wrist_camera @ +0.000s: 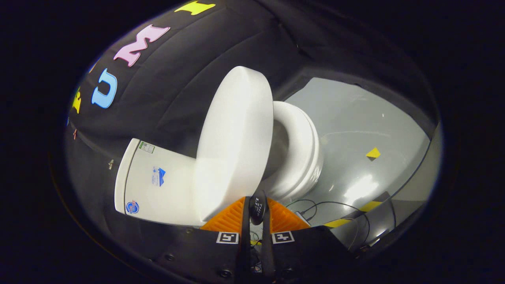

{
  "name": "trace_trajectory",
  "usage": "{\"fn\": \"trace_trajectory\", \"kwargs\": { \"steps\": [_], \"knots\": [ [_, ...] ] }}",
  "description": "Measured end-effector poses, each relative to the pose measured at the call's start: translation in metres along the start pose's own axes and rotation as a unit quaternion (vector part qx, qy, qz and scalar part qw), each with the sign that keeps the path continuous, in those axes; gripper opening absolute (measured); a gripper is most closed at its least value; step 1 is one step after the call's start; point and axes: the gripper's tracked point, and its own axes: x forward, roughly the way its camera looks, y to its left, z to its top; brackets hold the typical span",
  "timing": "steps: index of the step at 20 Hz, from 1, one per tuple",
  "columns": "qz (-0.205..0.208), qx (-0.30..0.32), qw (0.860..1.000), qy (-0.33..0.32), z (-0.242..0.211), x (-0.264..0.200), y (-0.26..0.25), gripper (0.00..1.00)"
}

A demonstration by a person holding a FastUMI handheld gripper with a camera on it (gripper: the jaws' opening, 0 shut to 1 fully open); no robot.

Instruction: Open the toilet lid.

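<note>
The white toilet appears tipped sideways because I hold the gripper rolled over. Its lid (236, 138) is lifted well off the seat (302, 154) and stands between the seat and the tank (154, 181). Part of the dark bowl opening (278, 146) shows in the gap. A small black tab (258, 206) sits at the lid's near edge. My gripper (257, 202) is shut on that tab, with one finger pressed against each side of it.
Grey floor (355, 118) spreads beyond the toilet and carries a yellow tape marker (373, 153). Thin cables (315, 207) and yellow-black striped tape (355, 215) lie near the toilet's base. The black cloth wall (177, 86) rises behind the tank.
</note>
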Motion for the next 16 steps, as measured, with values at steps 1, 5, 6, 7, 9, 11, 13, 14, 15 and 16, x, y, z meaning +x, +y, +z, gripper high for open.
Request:
{"fn": "trace_trajectory", "kwargs": {
  "steps": [1,5,6,7,9,11,13,14,15,16],
  "knots": [
    [-0.002,-0.011,1.000,-0.007,0.002,-0.008,0.013,0.16],
    [-0.012,-0.040,0.999,-0.035,0.006,-0.031,0.060,0.10],
    [-0.023,-0.053,0.997,-0.043,0.004,-0.034,0.068,0.11],
    [-0.037,-0.070,0.996,-0.051,0.004,-0.036,0.074,0.10],
    [-0.059,-0.076,0.993,-0.069,0.004,-0.041,0.085,0.10],
    [-0.066,-0.077,0.991,-0.082,0.002,-0.047,0.101,0.11],
    [-0.072,-0.088,0.990,-0.086,-0.003,-0.051,0.117,0.10],
    [-0.075,-0.093,0.989,-0.089,-0.003,-0.054,0.125,0.11],
    [-0.079,-0.100,0.987,-0.094,-0.005,-0.056,0.133,0.10],
    [-0.085,-0.107,0.985,-0.101,-0.006,-0.057,0.142,0.11]
  ]
}}
